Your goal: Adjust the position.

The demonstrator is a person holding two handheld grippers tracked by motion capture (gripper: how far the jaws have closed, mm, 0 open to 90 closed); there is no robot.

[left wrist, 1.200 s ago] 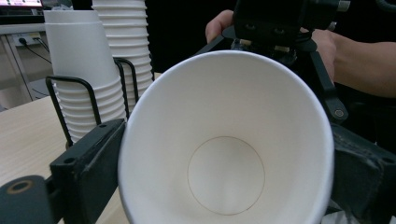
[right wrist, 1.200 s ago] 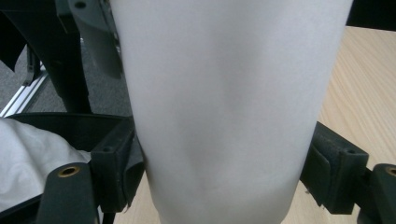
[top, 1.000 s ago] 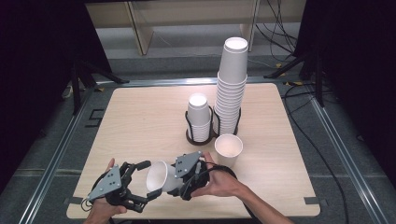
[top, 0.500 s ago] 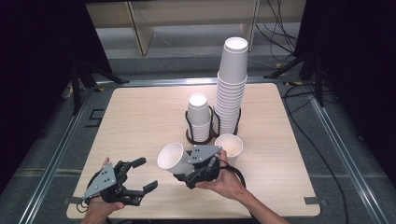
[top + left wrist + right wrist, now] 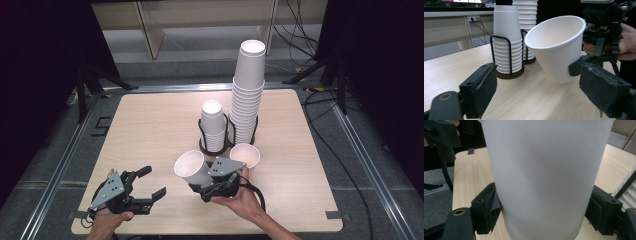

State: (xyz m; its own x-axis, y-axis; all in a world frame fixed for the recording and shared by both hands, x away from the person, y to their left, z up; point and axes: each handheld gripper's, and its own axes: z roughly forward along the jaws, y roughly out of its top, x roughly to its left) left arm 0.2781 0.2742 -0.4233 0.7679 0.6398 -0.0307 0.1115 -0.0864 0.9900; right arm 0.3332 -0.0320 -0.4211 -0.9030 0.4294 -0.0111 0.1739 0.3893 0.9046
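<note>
Cup [image 5: 190, 168] is sitting in the right tool [image 5: 212, 186] now, tipped on its side with the mouth facing left and up, held just above the bench [image 5: 150, 125] in front of the two racks. The right gripper view shows both pads pressing on its wall. A second ago the left tool [image 5: 150, 189] was right up against this cup; now it's hanging apart from it at the near left corner with nothing between its pads, which have just been closing and are standing only partly apart. So the handover looks done, and the right hand is carrying the cup toward the stacks. Behind it, another single cup [image 5: 245, 156] is standing upright by the tall stack [image 5: 248, 95], with the short stack [image 5: 213, 125] to its left. Best guess: this cup is heading onto one of those stacks next.
</note>
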